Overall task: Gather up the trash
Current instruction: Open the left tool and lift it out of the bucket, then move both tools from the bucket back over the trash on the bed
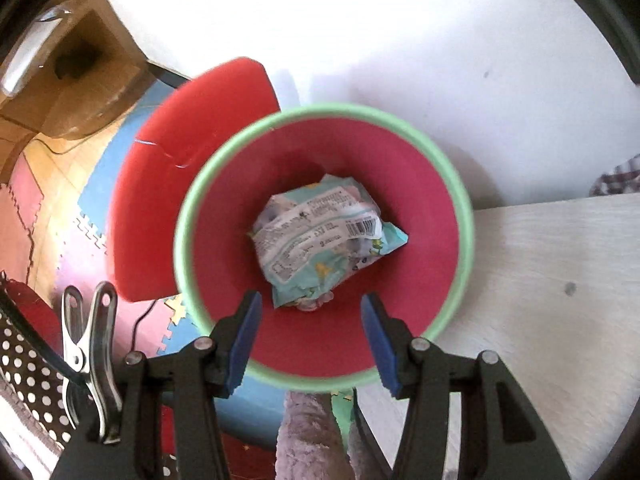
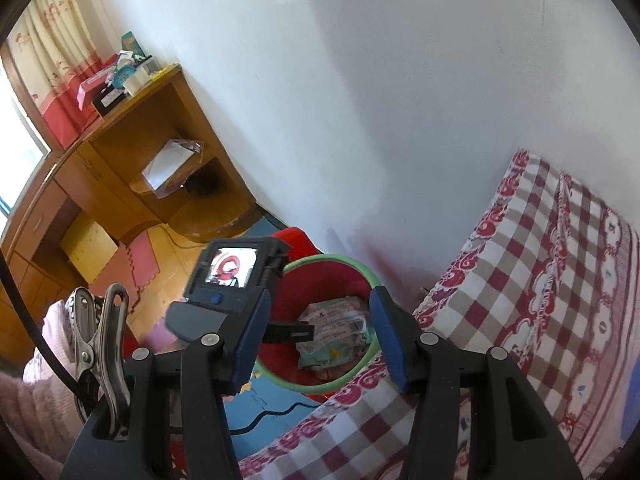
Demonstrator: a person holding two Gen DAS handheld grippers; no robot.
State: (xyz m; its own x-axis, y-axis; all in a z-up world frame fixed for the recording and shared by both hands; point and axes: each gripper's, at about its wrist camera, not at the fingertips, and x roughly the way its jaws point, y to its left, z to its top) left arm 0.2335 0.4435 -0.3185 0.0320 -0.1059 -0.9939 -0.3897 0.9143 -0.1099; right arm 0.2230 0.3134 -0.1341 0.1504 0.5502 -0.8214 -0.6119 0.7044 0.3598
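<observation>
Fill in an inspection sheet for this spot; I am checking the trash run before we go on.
Surface: foam puzzle-mat floor, multicoloured.
Job's things: red plastic bin with green rim on the floor beside the white wall; crumpled pale printed wrapper with barcode lies inside it.
Clutter: red plastic stool touching the bin; boxes and small items on the wooden desk shelf.
Grippers: left gripper above the bin, open, nothing between its blue pads; right gripper open, empty.
Cables: black cable snaking across the floor.
Surroundings: red-checked bedspread, curtain.
</observation>
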